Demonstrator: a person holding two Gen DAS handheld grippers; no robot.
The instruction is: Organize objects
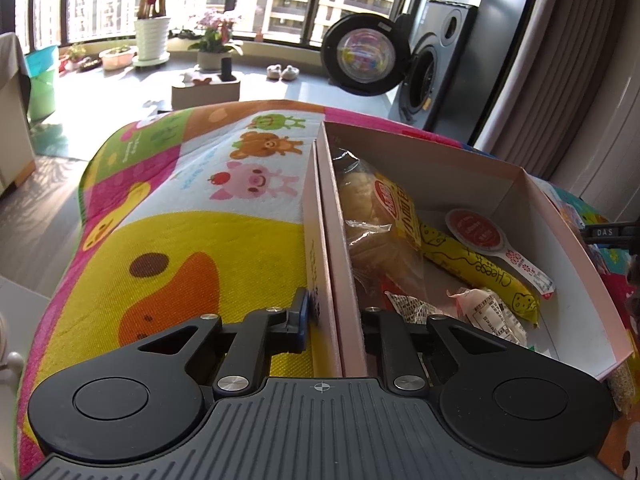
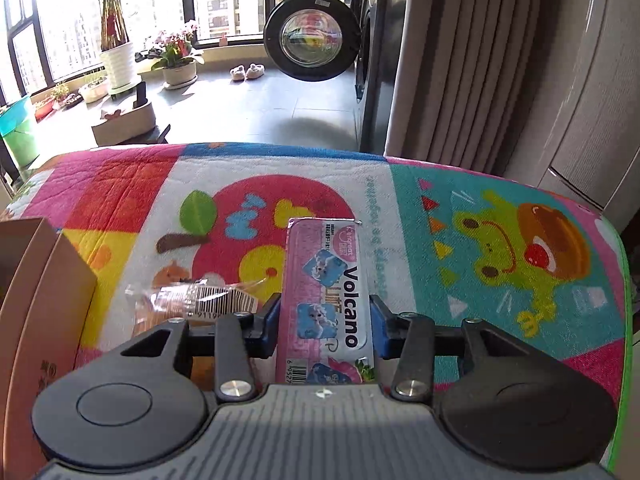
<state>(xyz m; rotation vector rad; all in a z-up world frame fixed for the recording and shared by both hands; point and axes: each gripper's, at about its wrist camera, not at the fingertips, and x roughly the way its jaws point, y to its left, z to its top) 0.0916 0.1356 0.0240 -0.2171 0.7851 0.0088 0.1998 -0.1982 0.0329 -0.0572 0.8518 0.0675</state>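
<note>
Snacks are partway sorted into the pink box (image 1: 472,168), which sits on the colourful play mat (image 1: 172,216) with a bread bag (image 1: 372,220), a yellow cheese stick (image 1: 480,268), a red-topped scoop-shaped packet (image 1: 480,232) and two small wrapped sweets (image 1: 480,312) already lying inside. The left gripper (image 1: 334,320) straddles the box's left wall, one finger outside on the mat side and the other inside; the jaws look closed on that wall, steadying the box. To the right of the box, a clear-wrapped snack with a barcode (image 2: 208,300) waits on the mat, just beside the right gripper (image 2: 326,328). That gripper's jaws are about half open, clamped on either side of the pink Volcano packet (image 2: 326,300), which points forward along the fingers; whether it is lifted clear of the mat cannot be told. The step in hand appears to be picking up this packet. Next, I judge, it must be carried leftward over the box rim and released into the free floor near the box's right wall.
</note>
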